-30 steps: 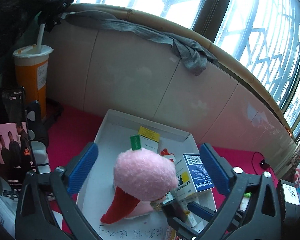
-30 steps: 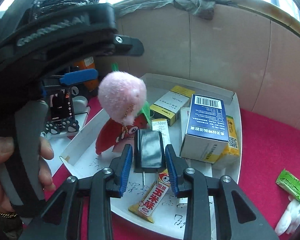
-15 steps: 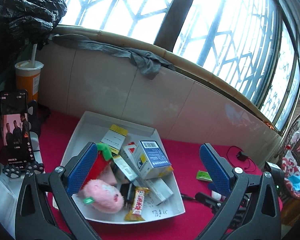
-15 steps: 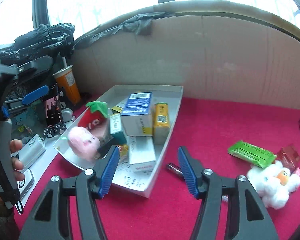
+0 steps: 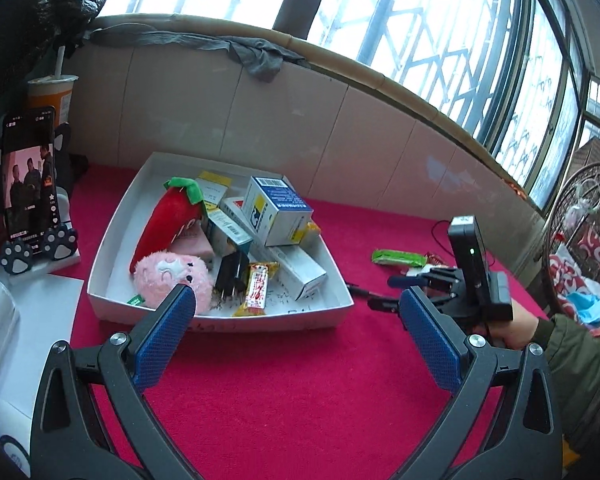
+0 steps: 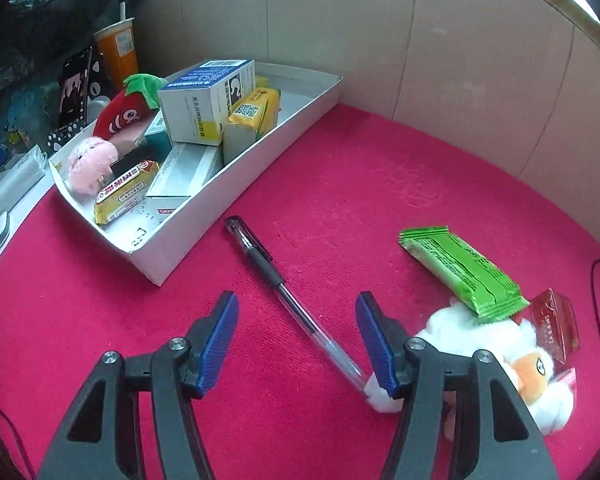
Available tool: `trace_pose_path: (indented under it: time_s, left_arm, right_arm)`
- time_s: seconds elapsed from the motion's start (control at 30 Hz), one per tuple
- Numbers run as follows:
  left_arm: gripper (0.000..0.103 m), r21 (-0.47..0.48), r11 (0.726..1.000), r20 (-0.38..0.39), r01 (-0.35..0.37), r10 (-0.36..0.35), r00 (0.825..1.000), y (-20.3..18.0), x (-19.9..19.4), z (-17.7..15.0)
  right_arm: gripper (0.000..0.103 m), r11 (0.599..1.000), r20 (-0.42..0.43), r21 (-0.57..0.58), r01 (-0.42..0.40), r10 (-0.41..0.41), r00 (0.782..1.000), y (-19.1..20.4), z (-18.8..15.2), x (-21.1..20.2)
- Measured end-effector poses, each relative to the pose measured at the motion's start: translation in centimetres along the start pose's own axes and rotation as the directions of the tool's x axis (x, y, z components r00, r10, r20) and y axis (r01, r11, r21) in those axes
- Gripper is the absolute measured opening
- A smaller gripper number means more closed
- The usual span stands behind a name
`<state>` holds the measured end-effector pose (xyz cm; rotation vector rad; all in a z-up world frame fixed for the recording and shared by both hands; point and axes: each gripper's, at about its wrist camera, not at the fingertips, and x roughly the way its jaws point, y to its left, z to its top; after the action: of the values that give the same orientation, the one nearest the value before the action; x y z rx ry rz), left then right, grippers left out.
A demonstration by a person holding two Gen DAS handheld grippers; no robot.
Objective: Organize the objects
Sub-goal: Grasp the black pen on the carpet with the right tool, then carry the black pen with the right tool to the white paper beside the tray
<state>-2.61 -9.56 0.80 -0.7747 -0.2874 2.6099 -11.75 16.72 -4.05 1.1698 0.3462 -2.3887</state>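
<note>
The right hand-held gripper (image 6: pixel 296 340) hangs over the crimson felt surface (image 6: pixel 340 184) with its blue pads apart; its jaws have just been opening, and they grip nothing. Between them lies a clear-barrelled pen with a black cap and grip (image 6: pixel 278 280) — long axis diagonal, capped end pointing up-left toward the shallow white cardboard tray (image 6: pixel 244 172), the other end touching the right pad. Right of the pen rest a green foil snack bar (image 6: pixel 462 270) and a white plush toy (image 6: pixel 484 344). The left hand-held gripper (image 5: pixel 296 334) is open too, empty — just in front of the tray.
</note>
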Motion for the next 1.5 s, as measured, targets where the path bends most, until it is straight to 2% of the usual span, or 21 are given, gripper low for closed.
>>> trace_pose_path:
  time_s: [0.1, 0.2, 0.37, 0.47, 0.5, 0.6, 0.67, 0.73, 0.8, 0.87, 0.97, 1.07, 1.17, 1.2, 1.27, 1.37, 1.5]
  left_arm:
    - [0.103, 0.008, 1.0, -0.004, 0.003, -0.003, 1.0, -0.1, -0.4, -0.4]
    - [0.103, 0.005, 1.0, -0.008, 0.01, -0.01, 1.0, 0.0, -0.6, -0.8]
    - [0.103, -0.013, 1.0, -0.03, 0.025, -0.025, 0.999, 0.0, -0.3, -1.4]
    - [0.103, -0.015, 0.999, -0.033, 0.035, -0.035, 0.999, -0.2, -0.4, -1.6]
    - [0.103, -0.012, 0.999, -0.034, 0.039, -0.04, 0.999, -0.3, -0.5, -1.7]
    - [0.103, 0.013, 0.998, -0.04, 0.056, -0.055, 0.998, -1.0, -0.6, -2.2]
    - [0.103, 0.041, 0.997, -0.04, 0.071, -0.069, 0.997, -1.7, -0.6, -2.5]
    - [0.103, 0.081, 0.992, -0.034, 0.097, -0.095, 0.995, -2.5, -0.9, -2.8]
    - [0.103, 0.139, 0.983, -0.007, 0.123, -0.123, 0.992, -3.6, -1.8, -3.0]
    - [0.103, 0.203, 0.966, 0.037, 0.159, -0.17, 0.985, -4.9, -3.1, -3.2]
    - [0.103, 0.271, 0.936, 0.11, 0.223, -0.261, 0.959, -6.5, -6.0, -3.3]
    - [0.103, 0.301, 0.923, 0.195, 0.242, -0.308, 0.931, -6.7, -9.4, -3.3]
    - [0.103, 0.284, 0.939, 0.275, 0.193, -0.272, 0.922, -5.6, -12.5, -3.3]
    - [0.103, 0.273, 0.946, 0.297, 0.174, -0.255, 0.92, -5.0, -13.4, -3.4]
    - [0.103, 0.244, 0.959, 0.333, 0.14, -0.219, 0.917, -3.4, -14.9, -3.5]
    - [0.103, 0.186, 0.977, 0.357, 0.103, -0.165, 0.919, -0.8, -16.1, -3.7]
    - [0.103, 0.095, 0.994, 0.371, 0.058, -0.09, 0.924, 2.6, -16.9, -4.0]
  right_arm:
    - [0.051, 1.0, -0.045, -0.02, -0.008, 0.007, 0.999, -0.2, 0.3, 1.0]
    - [0.05, 1.0, -0.052, -0.029, -0.013, 0.011, 0.999, -0.1, 0.3, 1.0]
    - [0.035, 0.998, -0.086, -0.045, -0.044, 0.04, 0.996, 0.5, 0.1, 0.6]
    - [0.017, 0.997, -0.12, -0.032, -0.064, 0.06, 0.991, 0.8, -0.2, 0.2]
    - [0.008, 0.997, -0.132, -0.032, -0.074, 0.069, 0.989, 1.1, -0.3, 0.1]
    - [0.006, 0.996, -0.144, -0.022, -0.082, 0.078, 0.987, 1.7, -1.0, -0.6]
    - [0.006, 0.995, -0.133, 0.023, -0.099, 0.102, 0.986, 1.8, -1.6, -1.1]
    - [0.006, 0.986, -0.091, 0.105, -0.13, 0.14, 0.986, 1.3, -2.2, -2.2]
    - [0.006, 0.961, -0.006, 0.197, -0.194, 0.199, 0.98, 0.5, -2.6, -4.3]
    - [0.006, 0.917, 0.097, 0.244, -0.315, 0.3, 0.949, 0.7, -2.6, -6.7]
    - [0.006, 0.858, 0.145, 0.253, -0.446, 0.423, 0.895, 3.5, -1.4, -8.0]
    - [0.006, 0.807, 0.094, 0.252, -0.534, 0.529, 0.843, 8.4, 0.9, -6.2]
    - [0.006, 0.762, 0.035, 0.265, -0.591, 0.605, 0.796, 13.9, 3.5, -2.9]
    - [0.006, 0.755, 0.021, 0.268, -0.598, 0.616, 0.787, 15.6, 4.6, -2.0]
    - [0.006, 0.763, -0.004, 0.258, -0.593, 0.614, 0.789, 19.2, 6.0, -0.5]
    - [0.006, 0.802, -0.062, 0.245, -0.544, 0.573, 0.817, 23.8, 7.8, 2.1]
    - [0.006, 0.836, -0.092, 0.255, -0.486, 0.521, 0.849, 27.0, 8.9, 5.0]
